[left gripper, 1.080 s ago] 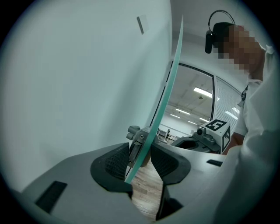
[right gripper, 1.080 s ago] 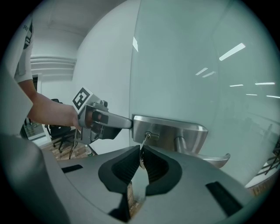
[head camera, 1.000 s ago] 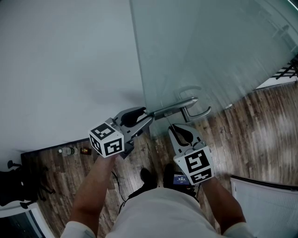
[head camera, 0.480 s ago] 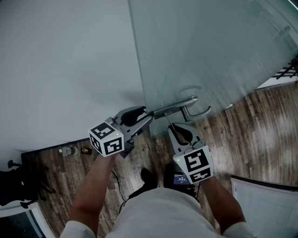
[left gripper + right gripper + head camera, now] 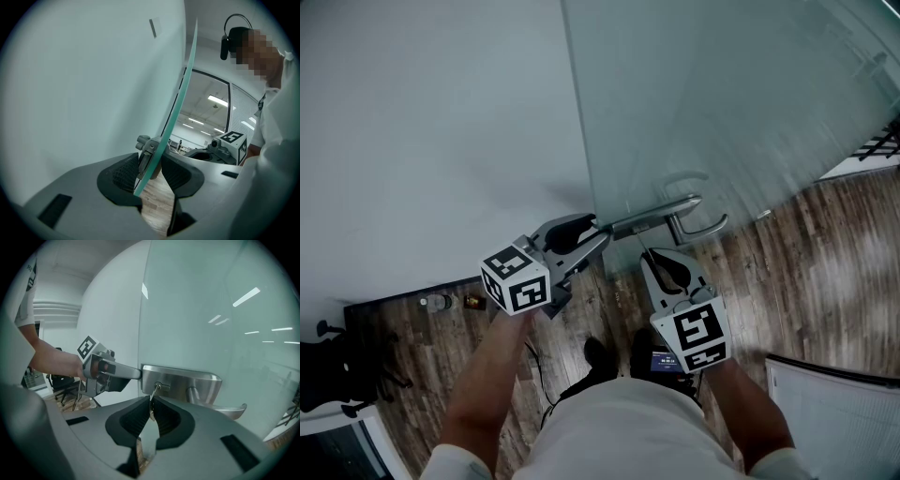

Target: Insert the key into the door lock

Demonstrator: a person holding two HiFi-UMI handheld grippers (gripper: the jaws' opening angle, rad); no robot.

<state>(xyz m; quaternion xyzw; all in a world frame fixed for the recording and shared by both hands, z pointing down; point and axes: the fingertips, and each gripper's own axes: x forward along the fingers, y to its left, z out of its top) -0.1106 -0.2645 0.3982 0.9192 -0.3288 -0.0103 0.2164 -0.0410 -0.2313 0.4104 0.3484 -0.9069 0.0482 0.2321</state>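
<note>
A frosted glass door [image 5: 722,112] carries a steel lock plate [image 5: 187,383] with a lever handle [image 5: 229,409]. My right gripper [image 5: 151,412] is shut on a small metal key [image 5: 153,397], whose tip sits in the keyhole on the plate's left end. In the head view the right gripper [image 5: 654,258] is just below the lock plate [image 5: 647,220]. My left gripper [image 5: 592,234] comes in from the left. Its jaws are shut on the door's edge [image 5: 180,98] at the lock hardware [image 5: 147,147], one on each face of the glass.
A white wall [image 5: 422,141] meets the door at its left edge. Below is a wood floor [image 5: 806,272] with a bottle [image 5: 436,303] by the wall, a dark office chair [image 5: 328,375] at far left and a white panel [image 5: 834,412] at lower right.
</note>
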